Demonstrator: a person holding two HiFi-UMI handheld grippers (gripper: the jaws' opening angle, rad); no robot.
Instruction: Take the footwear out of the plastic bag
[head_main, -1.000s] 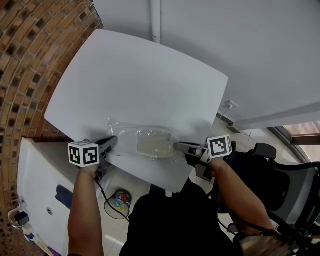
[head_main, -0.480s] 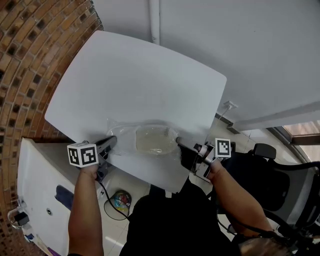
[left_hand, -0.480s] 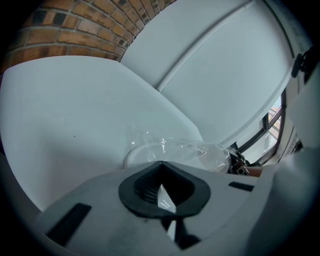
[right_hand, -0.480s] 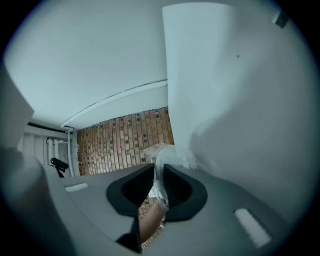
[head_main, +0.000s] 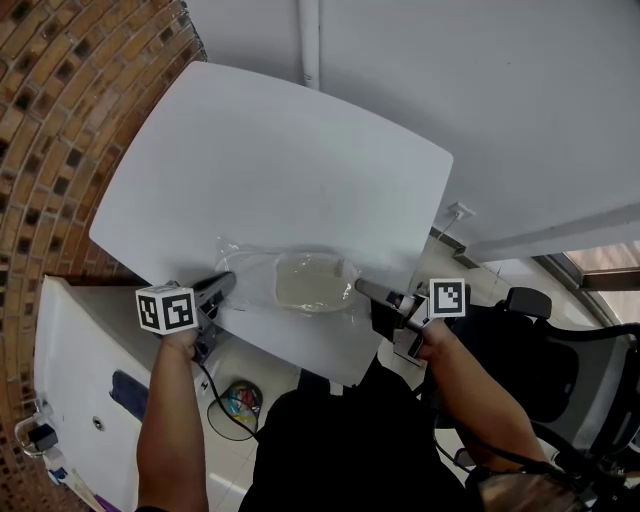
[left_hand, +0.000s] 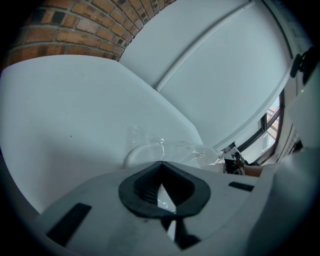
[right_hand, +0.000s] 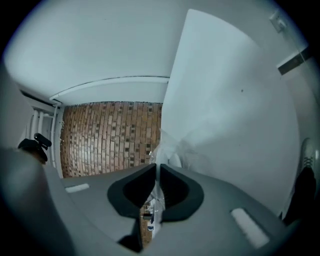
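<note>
A clear plastic bag (head_main: 262, 270) lies near the front edge of the white table (head_main: 280, 150), with pale white footwear (head_main: 310, 282) inside it. My left gripper (head_main: 228, 283) is at the bag's left end, shut on the film. My right gripper (head_main: 358, 287) is at the bag's right end, and its jaws are closing with a fold of the film pinched between them. In the left gripper view the bag (left_hand: 175, 148) and the footwear's rim (left_hand: 136, 152) lie just past the left gripper's tips (left_hand: 160, 165). In the right gripper view crumpled film (right_hand: 172, 150) rises from the right gripper's narrow slit (right_hand: 157, 167).
A brick wall (head_main: 50, 100) curves along the table's left side. A white cabinet (head_main: 80, 380) stands low at the left, and a black chair (head_main: 560, 350) at the right. A white pipe (head_main: 310, 40) runs up the wall behind the table.
My right gripper swung down and right, then came back up to the bag's right end. The bag has spread rightward and the footwear sits rounder in it. The left gripper stayed put.
</note>
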